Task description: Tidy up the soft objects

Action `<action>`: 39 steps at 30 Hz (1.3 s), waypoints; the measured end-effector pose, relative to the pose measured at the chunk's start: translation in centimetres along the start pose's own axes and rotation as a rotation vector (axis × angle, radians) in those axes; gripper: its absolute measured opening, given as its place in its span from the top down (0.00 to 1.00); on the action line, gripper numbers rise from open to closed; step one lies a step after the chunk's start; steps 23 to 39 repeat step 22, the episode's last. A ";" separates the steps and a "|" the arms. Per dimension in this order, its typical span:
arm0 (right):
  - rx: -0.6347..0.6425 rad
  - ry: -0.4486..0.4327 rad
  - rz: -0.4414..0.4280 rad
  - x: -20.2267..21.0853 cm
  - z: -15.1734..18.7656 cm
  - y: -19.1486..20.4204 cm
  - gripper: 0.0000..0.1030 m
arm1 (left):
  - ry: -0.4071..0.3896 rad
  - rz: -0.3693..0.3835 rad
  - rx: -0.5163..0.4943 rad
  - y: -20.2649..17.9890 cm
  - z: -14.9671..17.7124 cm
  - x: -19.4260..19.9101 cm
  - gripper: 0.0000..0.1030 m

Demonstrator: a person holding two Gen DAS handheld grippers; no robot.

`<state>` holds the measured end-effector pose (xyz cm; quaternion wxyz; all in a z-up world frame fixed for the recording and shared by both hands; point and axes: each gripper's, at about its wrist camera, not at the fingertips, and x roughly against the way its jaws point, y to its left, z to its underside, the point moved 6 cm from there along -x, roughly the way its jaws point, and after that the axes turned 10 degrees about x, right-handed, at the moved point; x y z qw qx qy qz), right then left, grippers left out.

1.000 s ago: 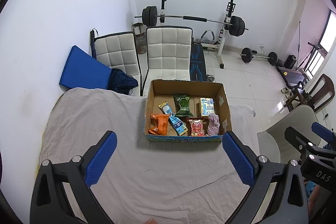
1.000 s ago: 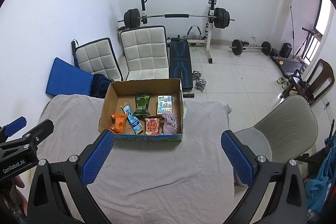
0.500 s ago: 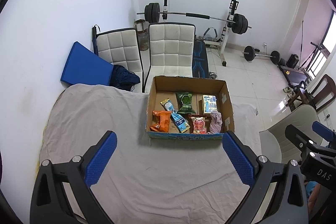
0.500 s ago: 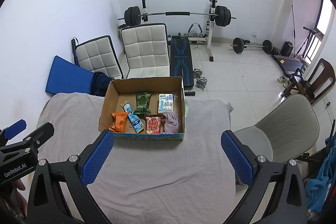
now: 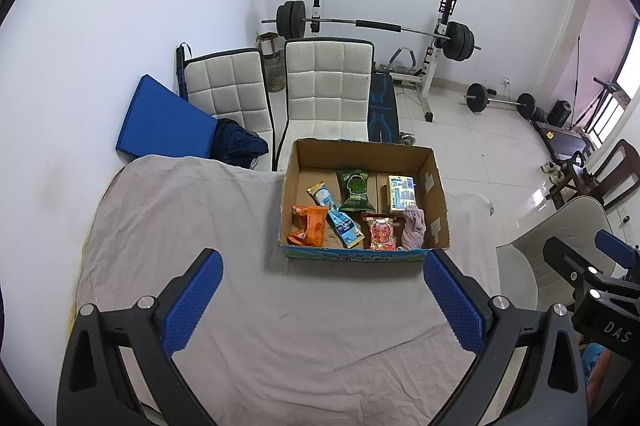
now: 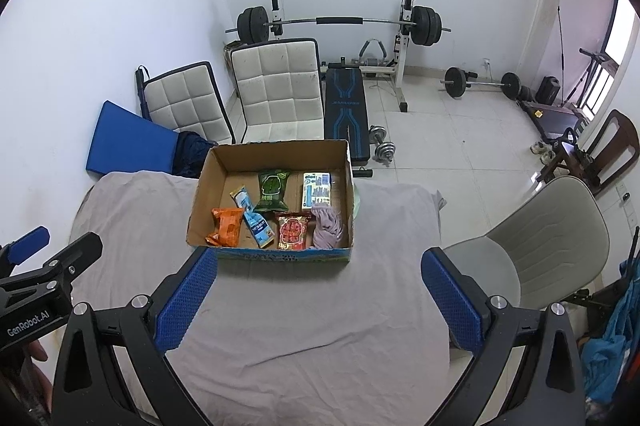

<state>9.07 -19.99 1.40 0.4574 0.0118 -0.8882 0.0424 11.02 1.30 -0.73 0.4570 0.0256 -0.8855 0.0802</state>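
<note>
An open cardboard box [image 5: 434, 202] [image 6: 200, 194] stands on a table covered with a grey cloth [image 5: 180, 226] [image 6: 132, 218]. Inside lie an orange packet [image 5: 308, 230] [image 6: 226, 224], a blue-white packet [image 5: 334, 214] [image 6: 252, 214], a green packet [image 5: 354, 188] [image 6: 274, 188], a red packet [image 5: 380, 234] [image 6: 292, 230], a small blue-yellow carton [image 5: 402, 192] [image 6: 316, 188] and a pink cloth [image 5: 414, 232] [image 6: 326, 224]. My left gripper [image 5: 320, 302] and right gripper [image 6: 316, 300] are both open and empty, high above the cloth, short of the box.
Two white padded chairs [image 5: 326, 90] [image 6: 276, 86] and a blue mat [image 5: 160, 120] stand behind the table. A weight bench with barbell [image 6: 344, 98] is further back. A grey chair [image 6: 544, 242] stands right of the table.
Both grippers have pulled back and risen slightly, so the box looks a little lower and farther. Both stay open and empty.
</note>
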 end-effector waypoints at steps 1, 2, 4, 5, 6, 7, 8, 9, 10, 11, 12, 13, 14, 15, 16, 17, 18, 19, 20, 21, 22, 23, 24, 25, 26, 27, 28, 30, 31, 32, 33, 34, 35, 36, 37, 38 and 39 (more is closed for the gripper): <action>0.000 0.001 0.000 -0.1 0.1 0.0 0.00 | 0.000 0.000 0.000 0.0 0.0 0.0 0.00; -0.001 0.000 -0.001 -0.1 0.1 0.0 0.00 | -0.001 0.000 0.001 0.1 -0.1 -0.1 0.00; 0.000 0.002 0.001 -0.2 0.1 0.1 0.00 | -0.002 -0.003 0.001 0.1 -0.1 -0.1 0.00; -0.001 0.002 0.000 -0.3 0.2 0.1 0.00 | -0.003 -0.003 0.002 0.1 -0.1 -0.1 0.00; 0.001 0.003 -0.001 -0.2 0.1 0.1 0.00 | -0.002 -0.003 0.002 0.2 -0.1 -0.1 0.00; 0.002 0.002 -0.002 -0.2 0.1 0.1 0.00 | -0.003 -0.005 0.003 0.2 -0.1 -0.1 0.00; 0.002 0.001 -0.002 -0.3 0.1 0.1 0.00 | -0.003 -0.007 0.004 0.2 -0.1 -0.1 0.00; 0.003 0.002 -0.001 -0.2 0.1 0.1 0.00 | -0.001 -0.006 0.005 0.2 -0.1 -0.1 0.00; 0.004 0.001 0.000 -0.3 0.2 0.1 0.00 | -0.001 -0.006 0.004 0.2 -0.1 -0.1 0.00; 0.004 0.000 0.000 -0.3 0.2 0.1 0.00 | -0.002 -0.007 0.005 0.3 -0.1 -0.1 0.00; 0.001 0.001 0.001 -0.2 0.1 0.0 0.00 | -0.001 -0.008 0.005 0.3 -0.1 -0.1 0.00; 0.002 0.000 0.001 -0.3 0.2 0.0 0.00 | 0.000 -0.008 0.004 0.4 -0.1 -0.1 0.00; 0.002 0.001 0.000 -0.2 0.1 0.1 0.00 | -0.001 -0.008 0.005 0.4 -0.1 -0.1 0.00; 0.000 0.001 -0.001 -0.3 0.2 0.0 0.00 | -0.001 -0.008 0.005 0.4 -0.1 -0.1 0.00; -0.001 0.002 -0.001 -0.3 0.2 0.0 0.00 | -0.002 -0.008 0.005 0.4 -0.1 -0.1 0.00; 0.001 0.002 0.000 -0.3 0.2 0.1 0.00 | -0.001 -0.008 0.005 0.4 0.0 -0.1 0.00; 0.000 0.002 0.000 -0.3 0.2 0.1 0.00 | -0.001 -0.008 0.006 0.4 -0.1 -0.1 0.00; 0.000 0.003 -0.002 -0.4 0.3 0.1 0.00 | -0.003 -0.008 0.006 0.4 -0.1 -0.1 0.00; 0.001 0.002 -0.002 -0.4 0.2 0.2 0.00 | -0.003 -0.009 0.006 0.4 -0.1 -0.1 0.00; 0.002 0.003 -0.001 -0.4 0.2 0.2 0.00 | -0.002 -0.009 0.006 0.4 0.0 -0.2 0.00; 0.003 0.003 -0.002 -0.4 0.2 0.3 0.00 | -0.002 -0.008 0.006 0.4 -0.1 -0.2 0.00; 0.003 0.003 -0.002 -0.4 0.2 0.3 0.00 | -0.002 -0.008 0.006 0.4 -0.1 -0.2 0.00; 0.003 0.003 -0.002 -0.4 0.2 0.3 0.00 | -0.002 -0.008 0.006 0.4 -0.1 -0.2 0.00; 0.003 0.003 -0.002 -0.4 0.2 0.3 0.00 | -0.002 -0.008 0.006 0.4 -0.1 -0.2 0.00; 0.003 0.003 -0.002 -0.4 0.2 0.3 0.00 | -0.002 -0.008 0.006 0.4 -0.1 -0.2 0.00; 0.003 0.003 -0.002 -0.4 0.2 0.3 0.00 | -0.002 -0.008 0.006 0.4 -0.1 -0.2 0.00; 0.003 0.003 -0.002 -0.4 0.2 0.3 0.00 | -0.002 -0.008 0.006 0.4 -0.1 -0.2 0.00; 0.003 0.003 -0.002 -0.4 0.2 0.3 0.00 | -0.002 -0.008 0.006 0.4 -0.1 -0.2 0.00; 0.003 0.003 -0.002 -0.4 0.2 0.3 0.00 | -0.002 -0.008 0.006 0.4 -0.1 -0.2 0.00; 0.003 0.003 -0.002 -0.4 0.2 0.3 0.00 | -0.002 -0.008 0.006 0.4 -0.1 -0.2 0.00; 0.003 0.003 -0.002 -0.4 0.2 0.3 0.00 | -0.002 -0.008 0.006 0.4 -0.1 -0.2 0.00; 0.003 0.003 -0.002 -0.4 0.2 0.3 0.00 | -0.002 -0.008 0.006 0.4 -0.1 -0.2 0.00; 0.003 0.003 -0.002 -0.4 0.2 0.3 0.00 | -0.002 -0.008 0.006 0.4 -0.1 -0.2 0.00; 0.003 0.003 -0.002 -0.4 0.2 0.3 0.00 | -0.002 -0.008 0.006 0.4 -0.1 -0.2 0.00; 0.003 0.003 -0.002 -0.4 0.2 0.3 0.00 | -0.002 -0.008 0.006 0.4 -0.1 -0.2 0.00; 0.003 0.003 -0.002 -0.4 0.2 0.3 0.00 | -0.002 -0.008 0.006 0.4 -0.1 -0.2 0.00; 0.003 0.003 -0.002 -0.4 0.2 0.3 0.00 | -0.002 -0.008 0.006 0.4 -0.1 -0.2 0.00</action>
